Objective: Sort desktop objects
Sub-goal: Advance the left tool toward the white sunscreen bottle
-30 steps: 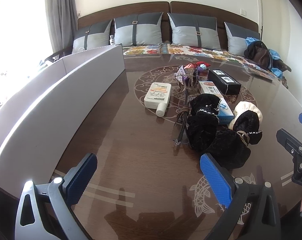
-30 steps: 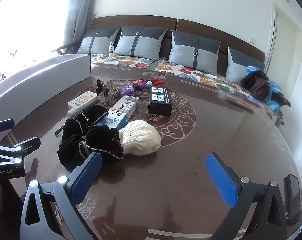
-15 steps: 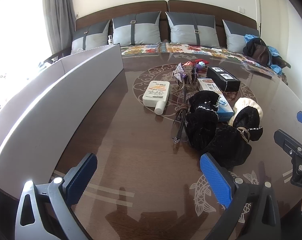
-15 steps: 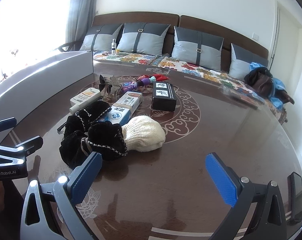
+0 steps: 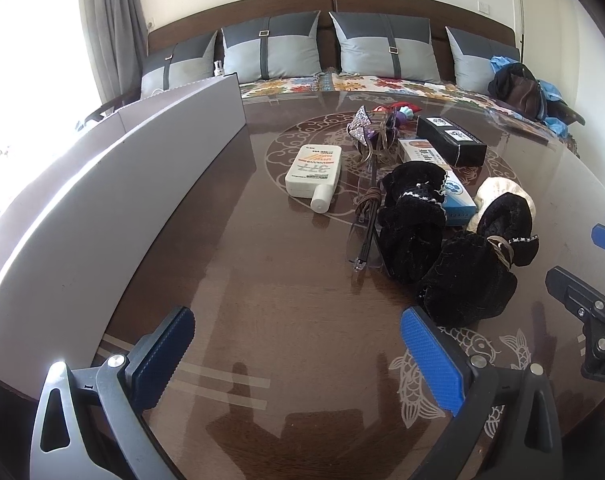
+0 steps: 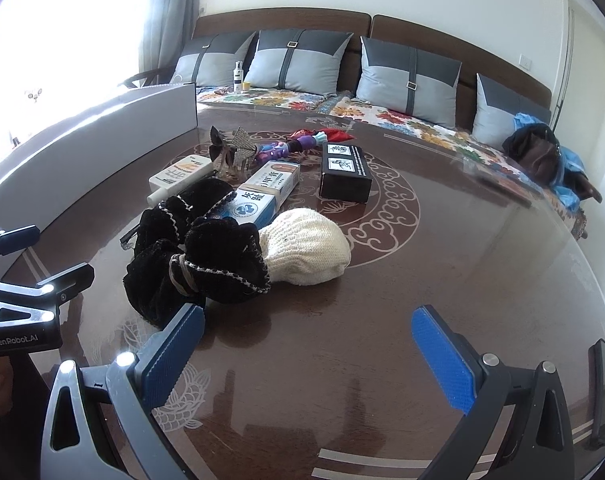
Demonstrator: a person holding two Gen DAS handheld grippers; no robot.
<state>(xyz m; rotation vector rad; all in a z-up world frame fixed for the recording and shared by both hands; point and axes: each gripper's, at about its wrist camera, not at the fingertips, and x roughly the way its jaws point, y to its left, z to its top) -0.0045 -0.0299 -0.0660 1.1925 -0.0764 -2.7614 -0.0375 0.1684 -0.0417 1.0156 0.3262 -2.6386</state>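
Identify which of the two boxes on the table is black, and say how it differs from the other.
The black box bearing two white labels lies farther back, clear of the clothing; the white and blue box has black fabric over its near end.

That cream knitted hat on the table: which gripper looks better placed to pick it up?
Probably the right gripper: the cream hat lies just ahead of its open jaws. From the left gripper, black velvet pouches stand in the way.
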